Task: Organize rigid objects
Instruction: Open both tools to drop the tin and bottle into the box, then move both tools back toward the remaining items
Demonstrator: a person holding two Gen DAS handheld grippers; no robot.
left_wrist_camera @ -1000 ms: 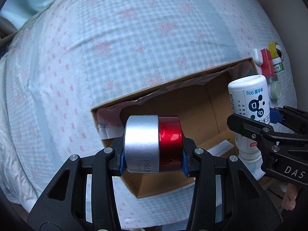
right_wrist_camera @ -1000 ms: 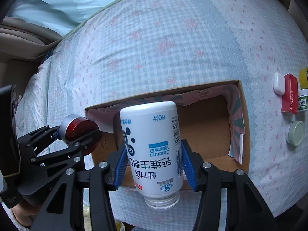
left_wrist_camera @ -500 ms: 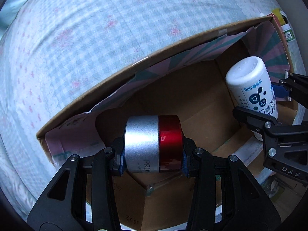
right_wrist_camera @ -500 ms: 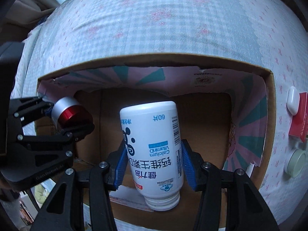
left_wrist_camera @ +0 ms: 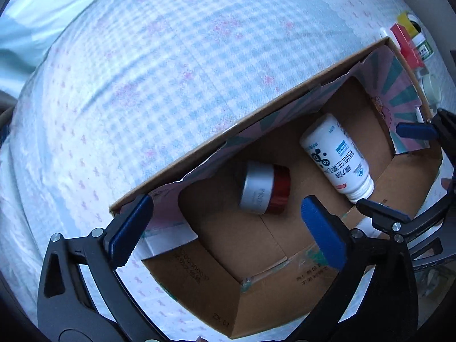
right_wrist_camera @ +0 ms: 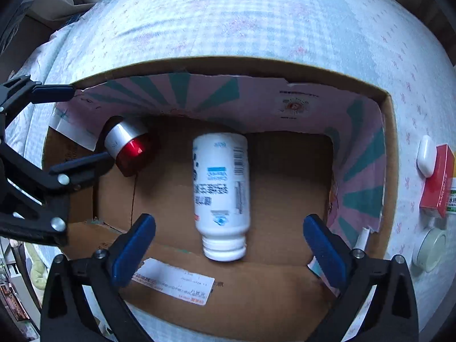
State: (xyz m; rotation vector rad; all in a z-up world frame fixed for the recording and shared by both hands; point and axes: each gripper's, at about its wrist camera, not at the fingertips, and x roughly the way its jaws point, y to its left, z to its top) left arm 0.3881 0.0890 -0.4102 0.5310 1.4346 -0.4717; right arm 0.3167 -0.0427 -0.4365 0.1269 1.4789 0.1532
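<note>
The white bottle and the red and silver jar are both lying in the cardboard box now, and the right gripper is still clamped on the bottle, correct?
Not quite. The right gripper is open, its jaws spread wide apart and clear of the white bottle; the right wrist view shows it. The rest holds: the bottle and the red and silver jar both lie on their sides in the cardboard box.

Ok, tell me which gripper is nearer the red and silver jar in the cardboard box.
Left. The left gripper hangs open just above the red and silver jar; the right gripper is open over the white bottle beside it.
</note>
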